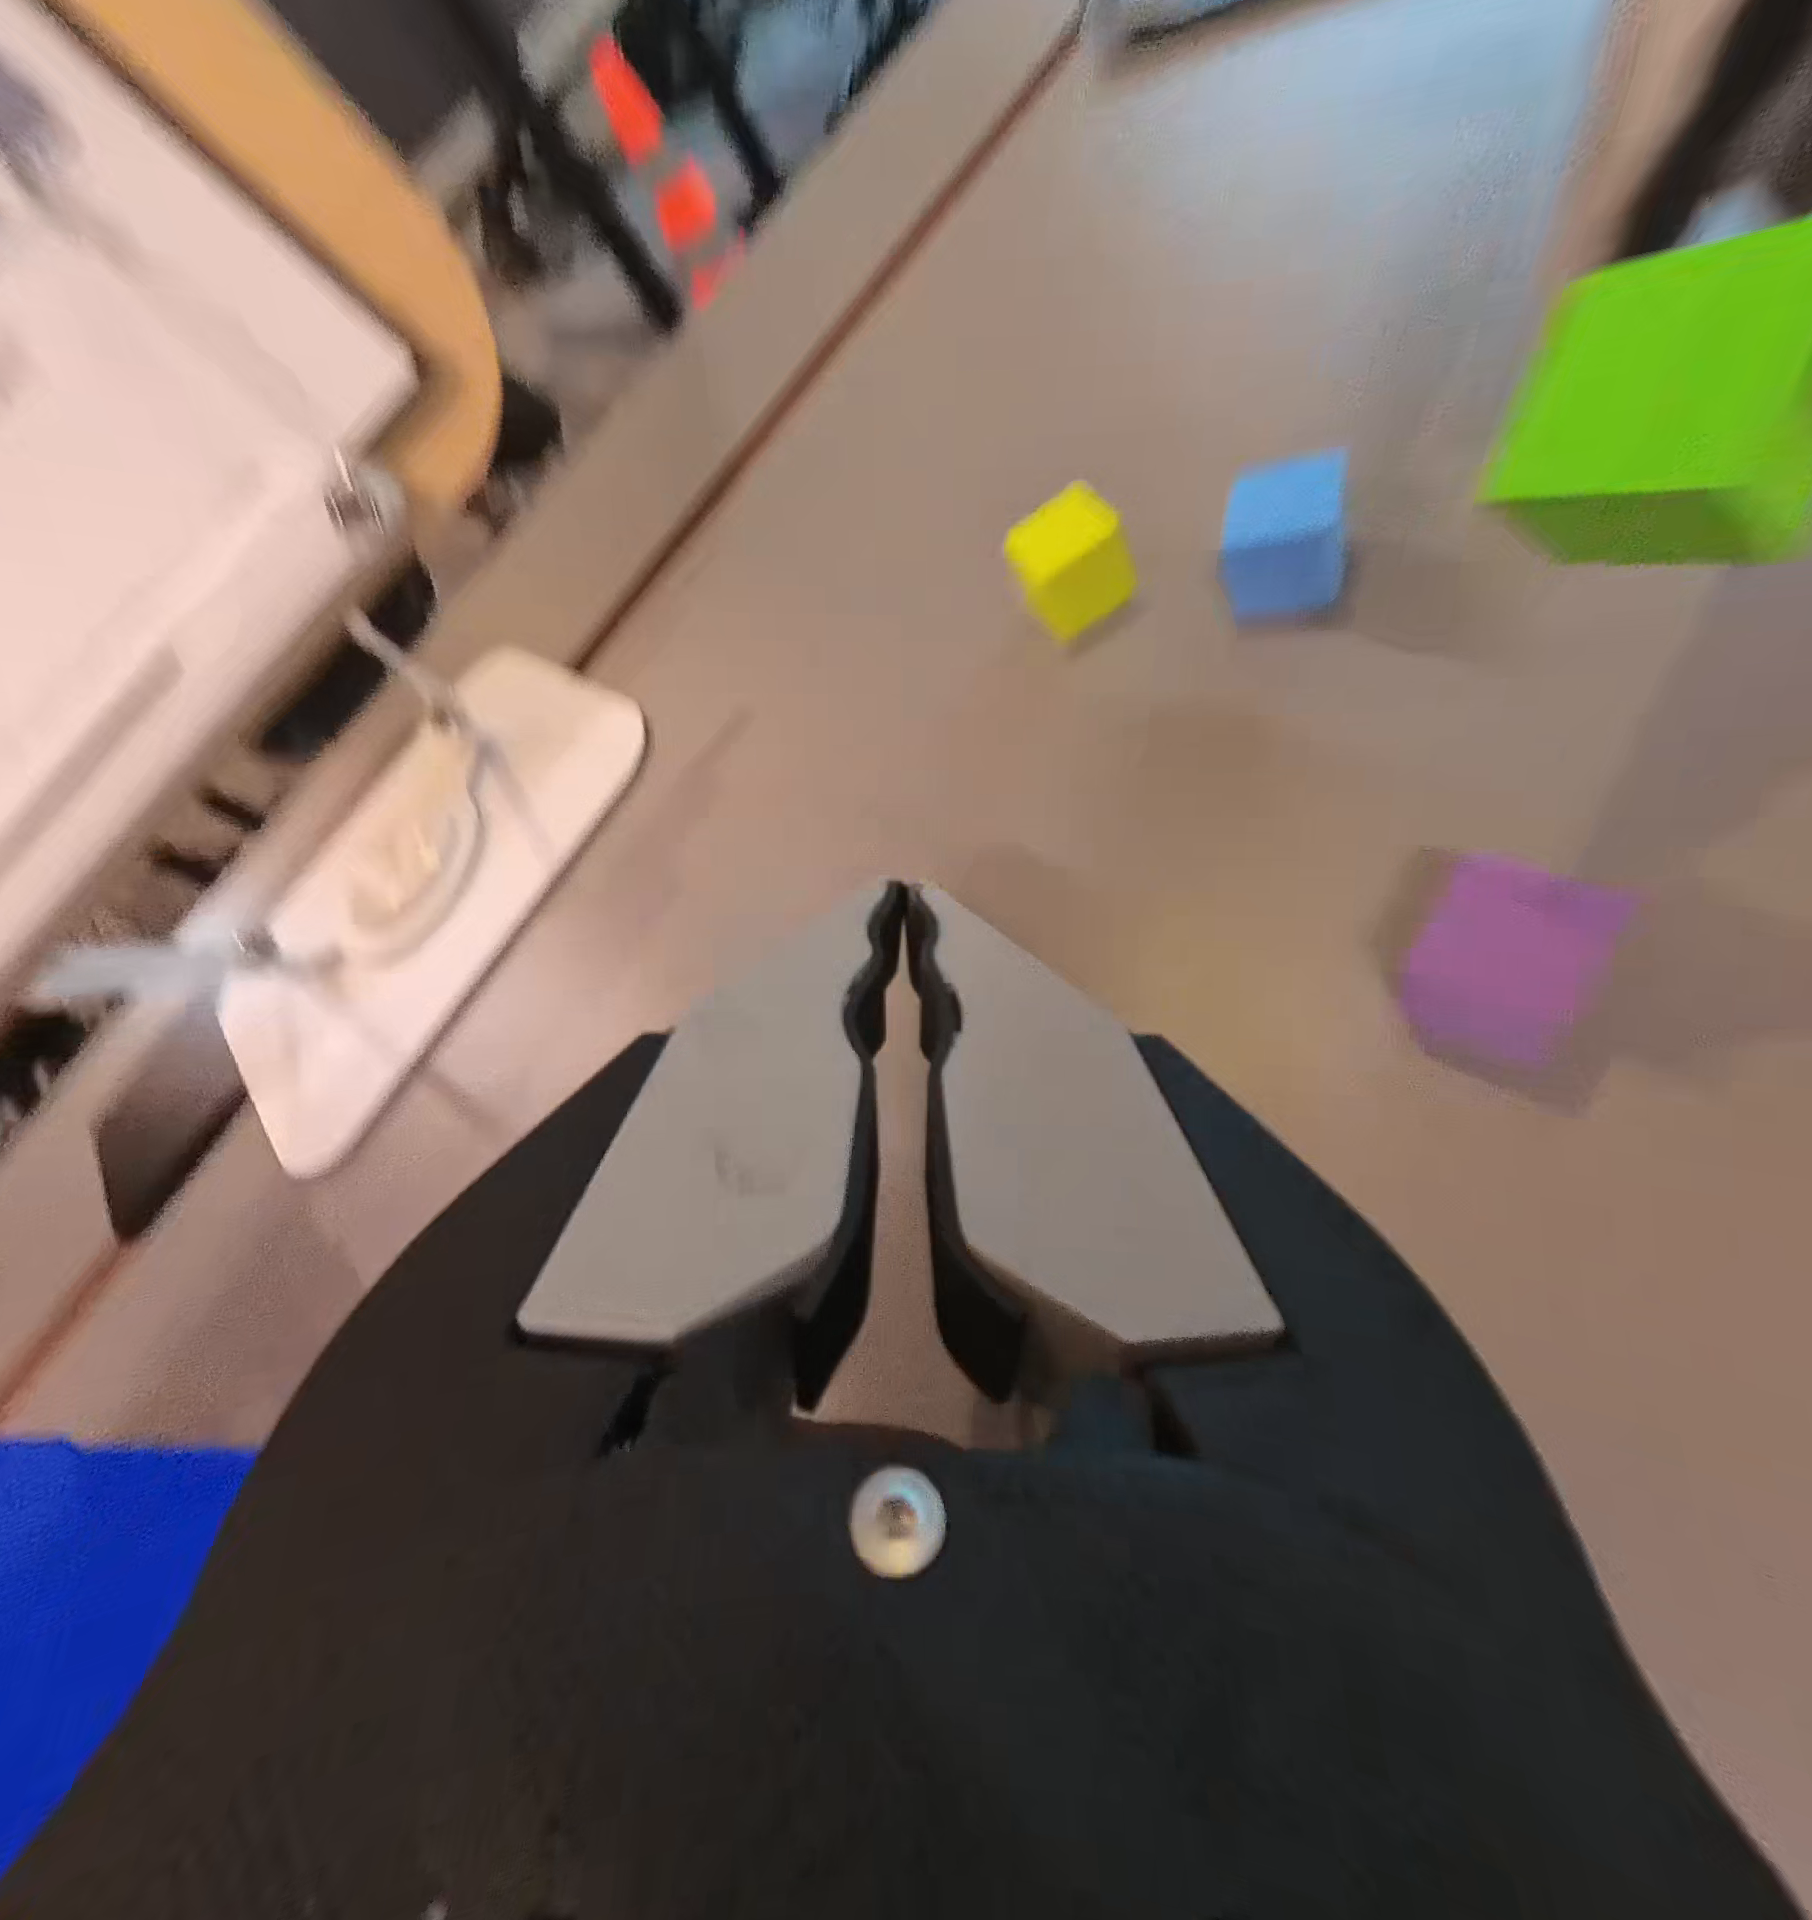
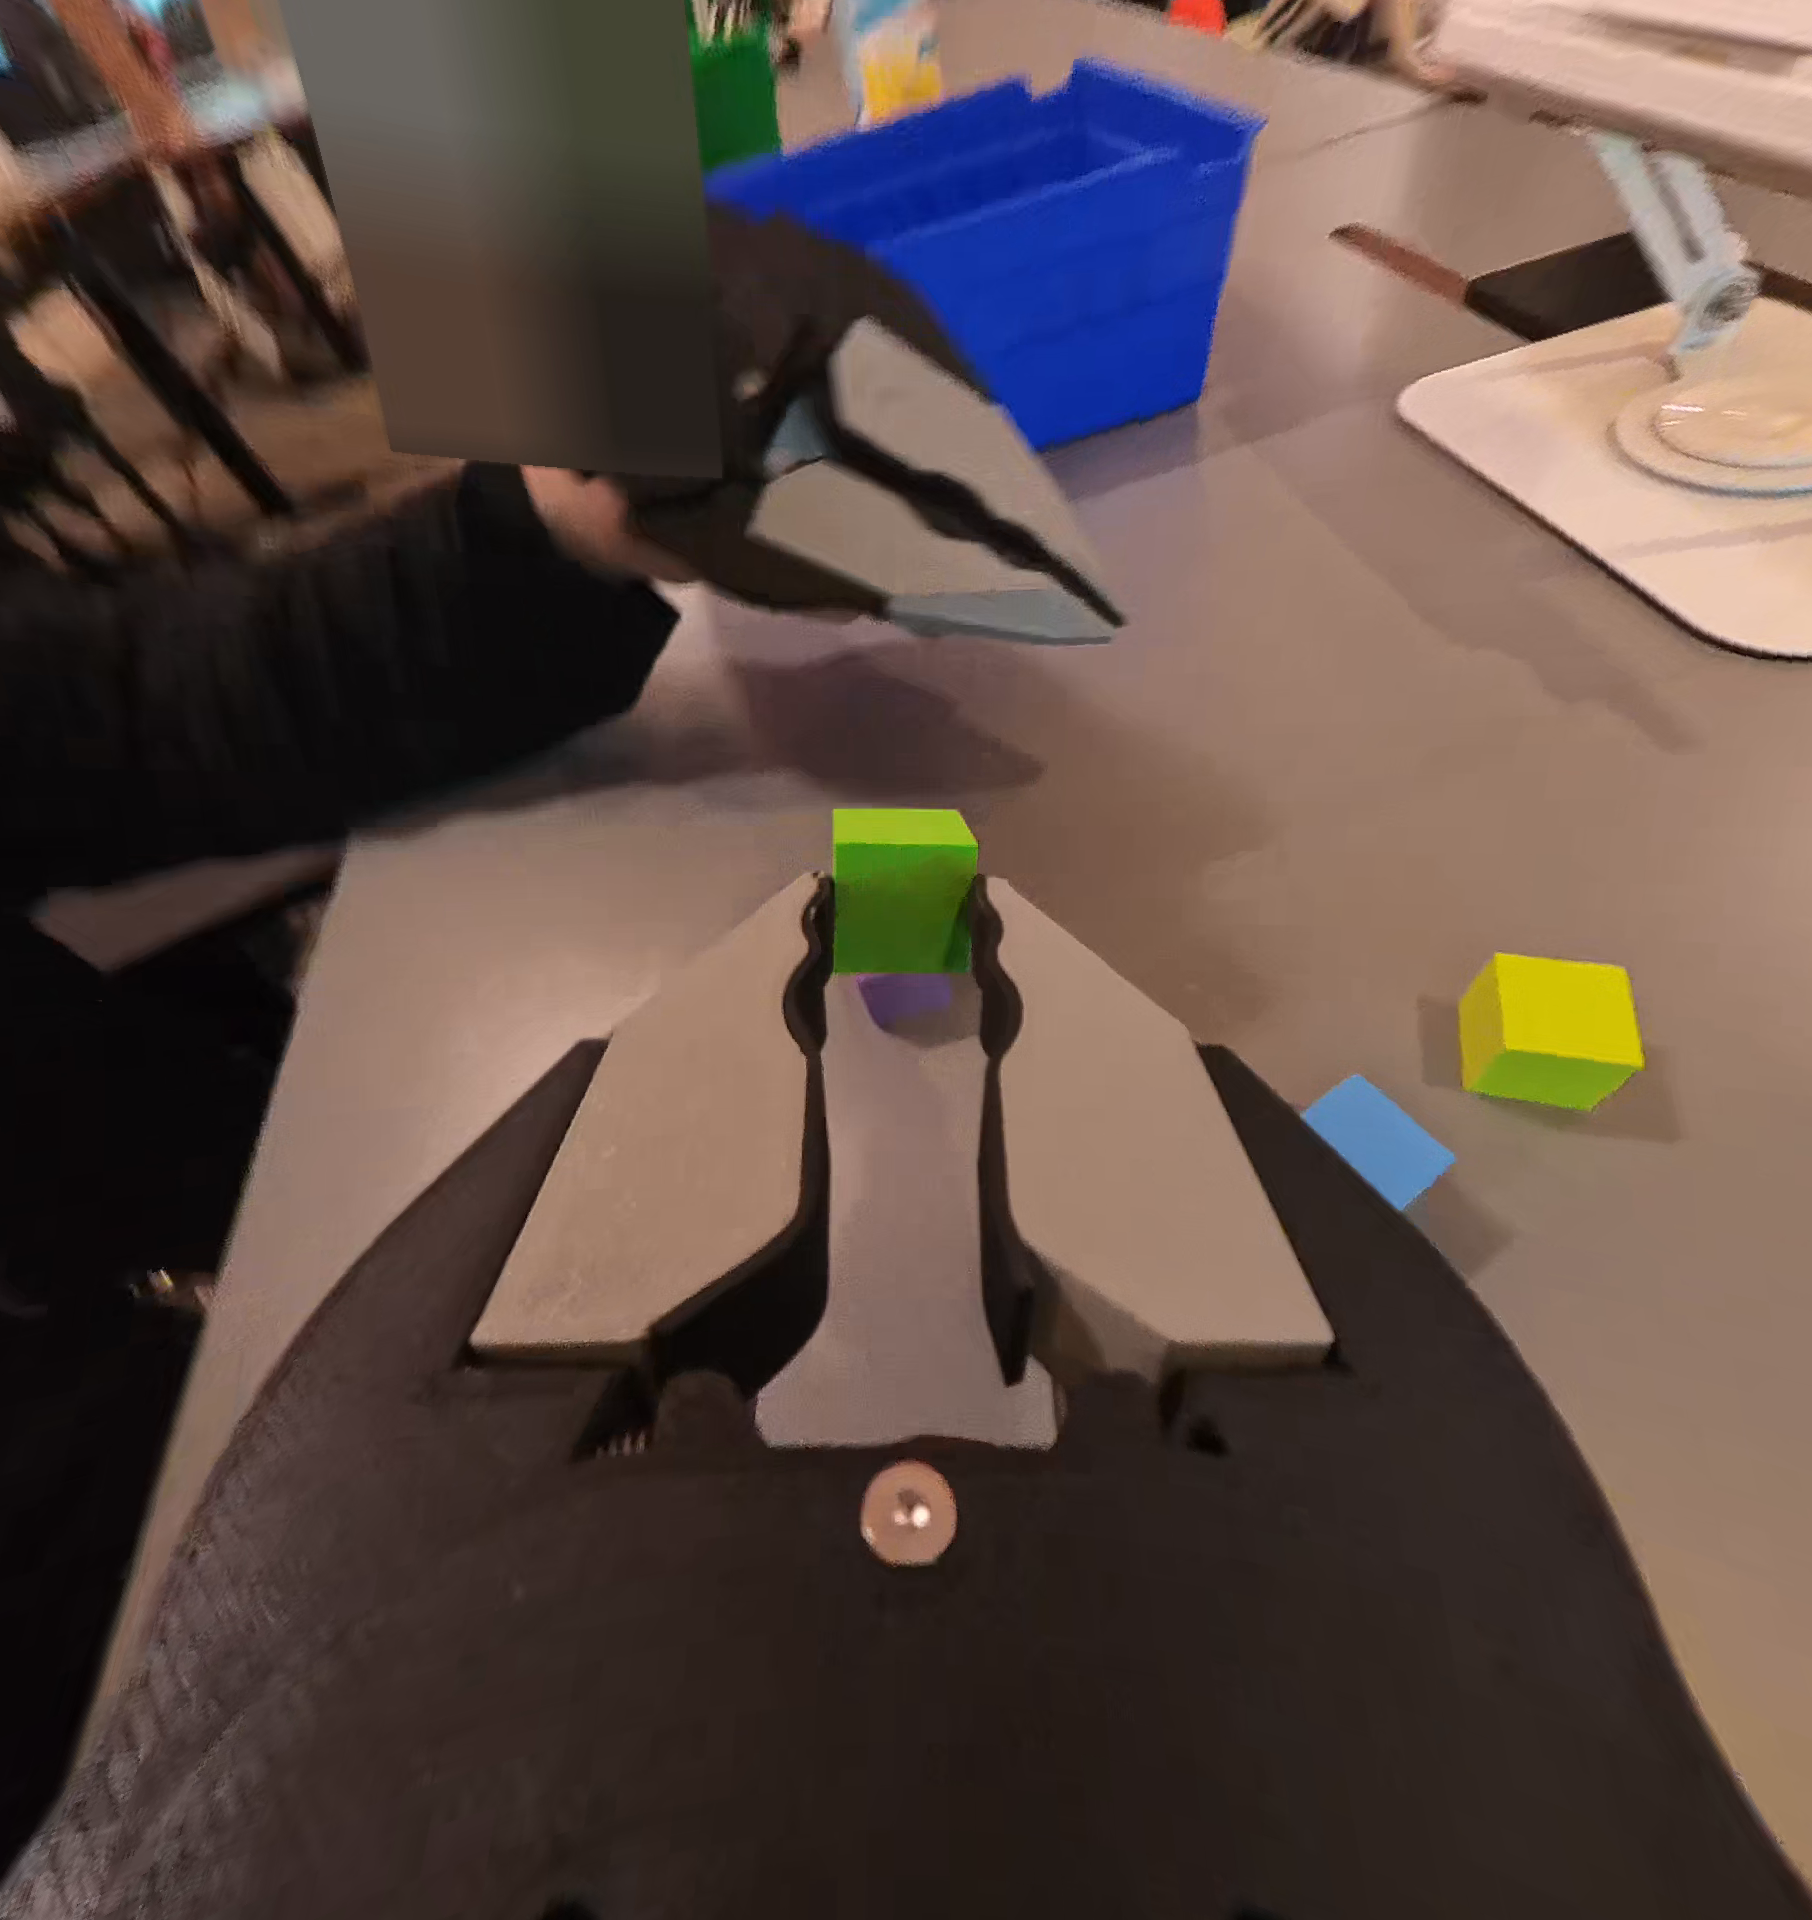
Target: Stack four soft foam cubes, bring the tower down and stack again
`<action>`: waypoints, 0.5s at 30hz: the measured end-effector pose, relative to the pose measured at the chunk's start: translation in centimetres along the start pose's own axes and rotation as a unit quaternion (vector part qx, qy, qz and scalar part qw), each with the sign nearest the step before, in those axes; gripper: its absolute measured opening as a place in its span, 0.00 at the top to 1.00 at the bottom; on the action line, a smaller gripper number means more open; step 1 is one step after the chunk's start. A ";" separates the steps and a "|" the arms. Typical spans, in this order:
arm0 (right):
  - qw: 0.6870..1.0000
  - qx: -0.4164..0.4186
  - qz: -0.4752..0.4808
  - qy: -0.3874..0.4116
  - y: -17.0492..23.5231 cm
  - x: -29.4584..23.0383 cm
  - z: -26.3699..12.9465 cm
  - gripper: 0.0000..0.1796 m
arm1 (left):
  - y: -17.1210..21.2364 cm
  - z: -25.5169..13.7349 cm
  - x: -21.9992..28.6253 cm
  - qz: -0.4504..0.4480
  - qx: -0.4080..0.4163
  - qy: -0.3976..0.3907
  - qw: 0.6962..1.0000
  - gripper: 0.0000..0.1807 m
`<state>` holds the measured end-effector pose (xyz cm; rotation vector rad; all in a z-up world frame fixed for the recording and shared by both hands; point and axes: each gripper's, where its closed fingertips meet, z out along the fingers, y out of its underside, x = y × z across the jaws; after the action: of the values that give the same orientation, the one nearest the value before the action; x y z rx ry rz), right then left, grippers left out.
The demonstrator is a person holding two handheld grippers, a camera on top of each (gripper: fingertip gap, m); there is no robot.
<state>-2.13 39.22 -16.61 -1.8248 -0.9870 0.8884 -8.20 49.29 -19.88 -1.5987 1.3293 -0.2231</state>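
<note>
Looking along the left gripper (image 1: 904, 904), its fingers are pressed together, empty; yellow cube (image 1: 1070, 559), blue cube (image 1: 1284, 536) and purple cube (image 1: 1510, 961) lie apart on the desk (image 1: 985, 364). Right gripper (image 2: 902, 914) fingers pinch the green cube (image 2: 900, 883) above purple; stacking looks barely begun.

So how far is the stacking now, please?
Nothing is stacked yet. The right gripper holds the green cube above the purple cube. The left gripper is shut and empty. The yellow cube and blue cube lie apart, waiting.
</note>
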 end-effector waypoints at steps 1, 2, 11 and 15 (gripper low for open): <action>0.999 -0.026 -0.023 -0.001 0.4 -0.3 0.4 0.87 | 1.4 0.7 -0.3 -0.011 -0.035 -0.004 0.999 1.00; 0.998 -0.053 -0.041 0.002 0.7 -0.3 0.8 0.87 | 2.7 1.1 -0.4 -0.015 -0.065 -0.007 0.998 1.00; 0.936 -0.287 -0.201 -0.027 1.0 -0.8 3.2 0.87 | 5.9 2.1 0.3 -0.085 -0.125 0.035 0.988 1.00; 0.901 -0.364 -0.233 -0.037 2.3 -0.2 3.6 0.87 | 5.8 2.3 0.4 -0.104 -0.112 0.048 0.987 1.00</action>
<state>-4.66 39.53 -19.97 -1.9941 -1.8897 0.2934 -10.16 50.88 -25.57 -1.9420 1.2945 -0.2886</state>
